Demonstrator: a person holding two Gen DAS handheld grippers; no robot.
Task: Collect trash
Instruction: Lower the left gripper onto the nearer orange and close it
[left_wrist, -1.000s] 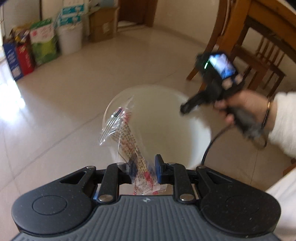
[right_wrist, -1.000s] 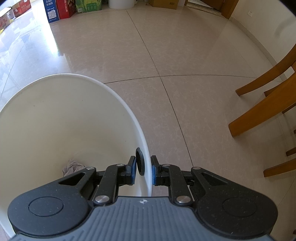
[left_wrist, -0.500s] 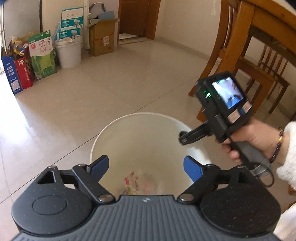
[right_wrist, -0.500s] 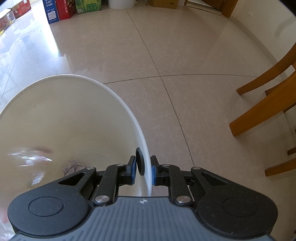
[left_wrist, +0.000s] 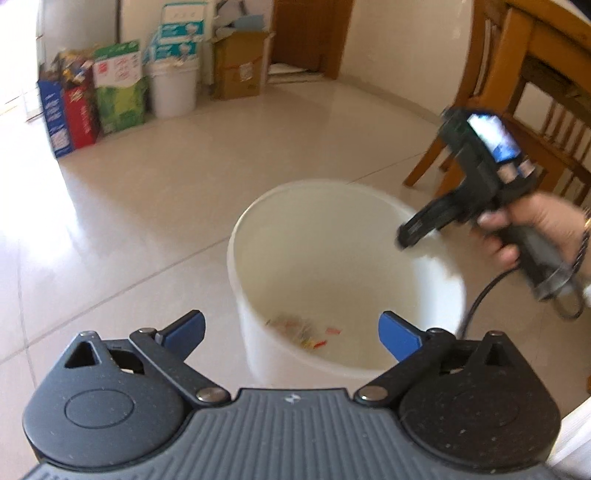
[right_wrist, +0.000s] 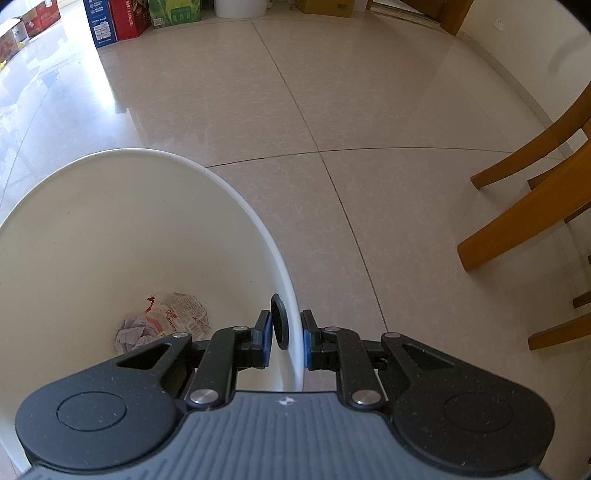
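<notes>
A white bucket (left_wrist: 236, 240) stands on the tiled floor. My left gripper (left_wrist: 291, 326) hovers over its near side, its jaws opening wide with nothing between them. A clear printed plastic wrapper (left_wrist: 306, 332) lies at the bucket's bottom. In the right wrist view that wrapper (right_wrist: 181, 310) rests beside a crumpled tissue (right_wrist: 129, 332). My right gripper (right_wrist: 286, 332) is shut on the bucket's wall (right_wrist: 291, 295) at the rim, by a black handle grommet. The left wrist view shows the right gripper (left_wrist: 417, 229), held by a person's hand (left_wrist: 535, 225), at the bucket's far right rim.
Cartons (left_wrist: 77, 107), a white pail (left_wrist: 173, 88) and a cardboard box (left_wrist: 240, 62) line the far wall. Wooden chair legs (right_wrist: 517, 229) and a table (left_wrist: 535, 33) stand to the right of the bucket. Glossy floor tiles (right_wrist: 332, 92) stretch ahead.
My left gripper opened and let go of the plastic wrapper, which dropped to the bottom of the bucket. The right gripper kept still on the rim.
</notes>
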